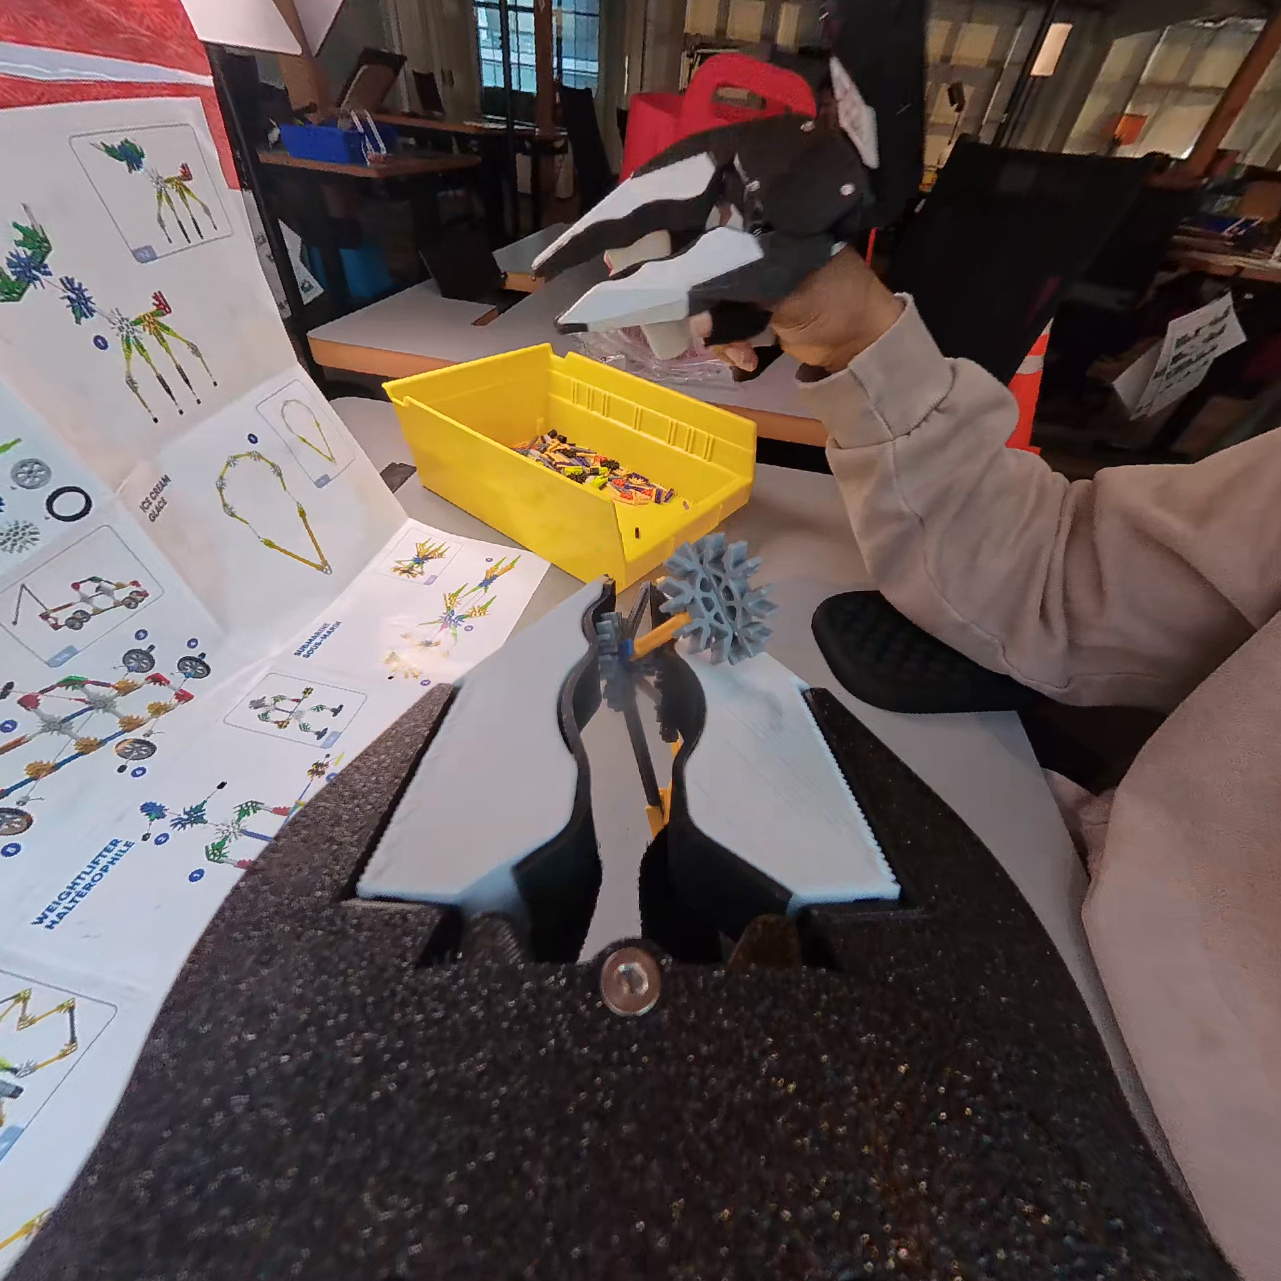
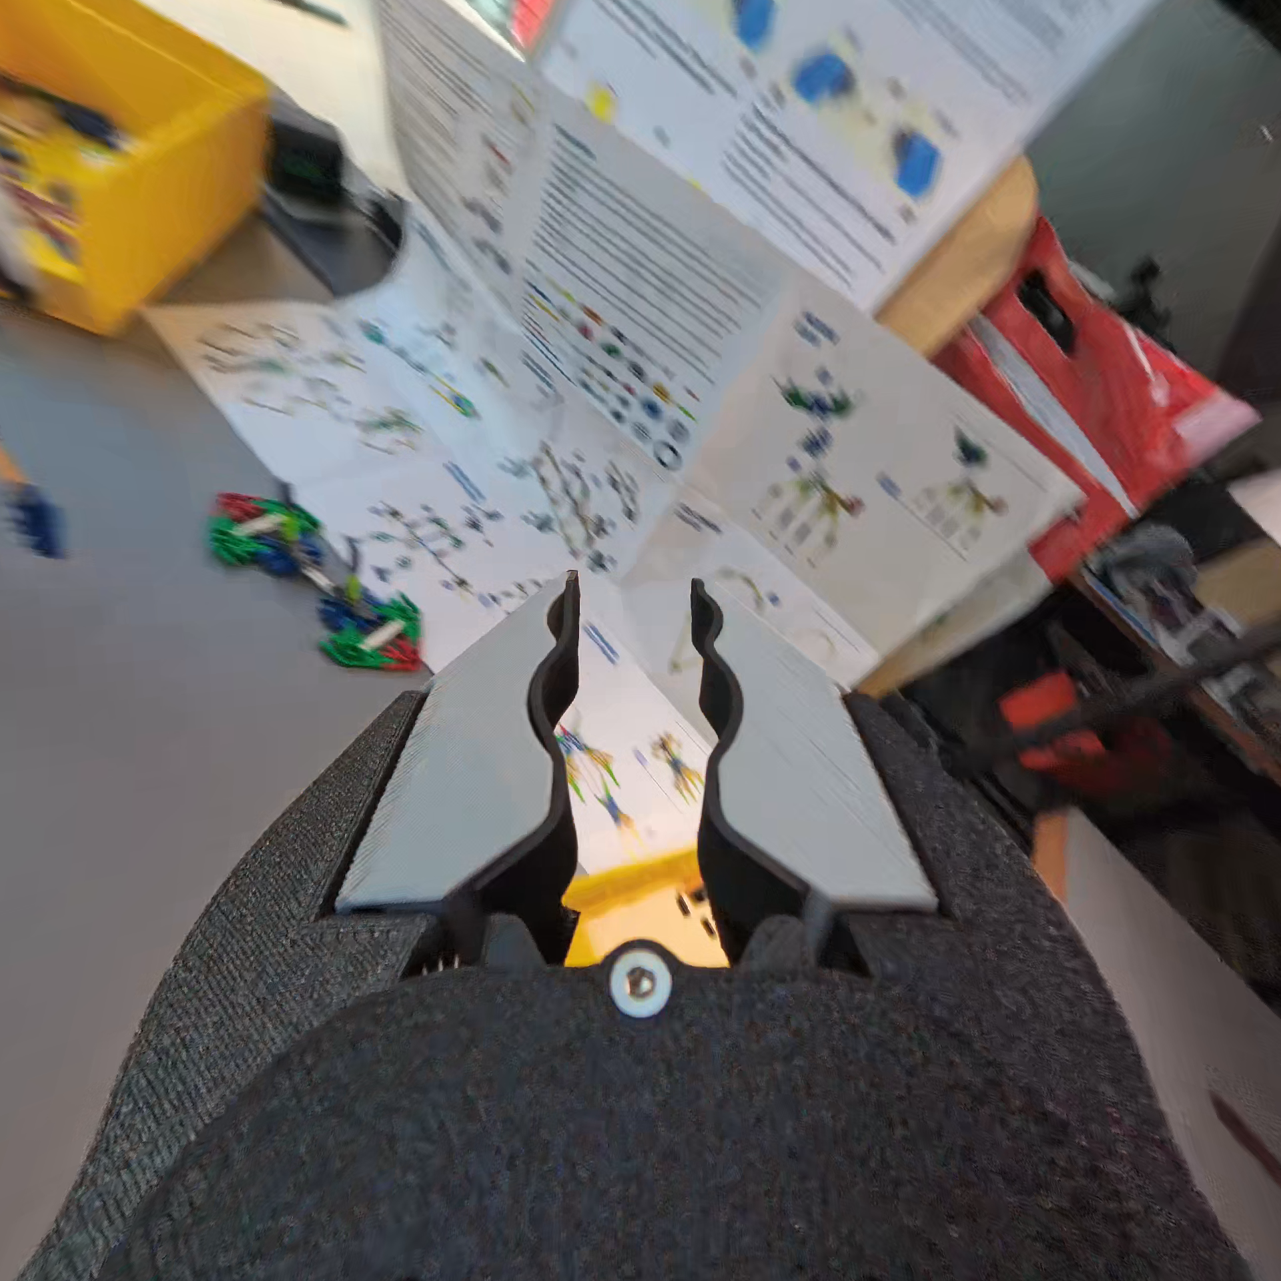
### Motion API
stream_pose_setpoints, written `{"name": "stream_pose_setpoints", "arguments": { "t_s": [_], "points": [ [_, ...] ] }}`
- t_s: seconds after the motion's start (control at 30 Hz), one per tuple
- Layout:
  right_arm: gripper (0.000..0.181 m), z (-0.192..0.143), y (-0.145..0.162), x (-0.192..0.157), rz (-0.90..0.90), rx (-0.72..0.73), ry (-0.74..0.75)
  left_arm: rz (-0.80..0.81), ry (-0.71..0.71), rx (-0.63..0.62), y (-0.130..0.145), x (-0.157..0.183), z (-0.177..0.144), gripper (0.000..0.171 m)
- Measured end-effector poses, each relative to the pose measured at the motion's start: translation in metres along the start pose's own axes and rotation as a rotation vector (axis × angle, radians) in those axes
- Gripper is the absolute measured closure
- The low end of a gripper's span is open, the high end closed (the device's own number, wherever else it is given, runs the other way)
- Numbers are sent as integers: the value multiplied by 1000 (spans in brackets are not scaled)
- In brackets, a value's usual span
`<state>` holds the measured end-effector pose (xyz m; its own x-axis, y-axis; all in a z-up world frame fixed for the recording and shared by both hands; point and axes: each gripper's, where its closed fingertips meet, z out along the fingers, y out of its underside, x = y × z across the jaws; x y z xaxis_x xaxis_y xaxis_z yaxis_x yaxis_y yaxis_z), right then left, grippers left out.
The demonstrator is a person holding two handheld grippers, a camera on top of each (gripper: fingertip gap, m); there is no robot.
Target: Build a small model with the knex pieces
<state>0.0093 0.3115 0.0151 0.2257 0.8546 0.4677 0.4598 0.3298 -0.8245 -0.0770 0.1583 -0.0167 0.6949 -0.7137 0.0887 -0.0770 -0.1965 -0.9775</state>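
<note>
Grey table (image 1: 866,700) in a cluttered workshop; fold-out leaflet (image 1: 229,527) propped along its left edge. One yellow bin (image 1: 485,450) of small parts toward the far edge; two built clusters (image 2: 312,575) near the leaflet. Left gripper (image 1: 627,610) clenched on a rod piece (image 1: 641,700) carrying one grey snowflake connector (image 1: 717,599); right gripper (image 2: 634,589) raised, jaws parted, empty.

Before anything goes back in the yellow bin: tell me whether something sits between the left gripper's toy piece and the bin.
Nothing visible does. The left gripper is shut on the small rod-and-connector piece, and the yellow bin stands just beyond, open-topped; the right gripper hovers above the bin, not between.
</note>
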Motion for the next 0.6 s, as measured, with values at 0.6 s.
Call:
{"name": "stream_pose_setpoints", "arguments": {
  "t_s": [0.6],
  "points": [
    [161,10,-84,-201,-29,322,-687,181,-40,-251,41,11,23,164]
  ]
}}
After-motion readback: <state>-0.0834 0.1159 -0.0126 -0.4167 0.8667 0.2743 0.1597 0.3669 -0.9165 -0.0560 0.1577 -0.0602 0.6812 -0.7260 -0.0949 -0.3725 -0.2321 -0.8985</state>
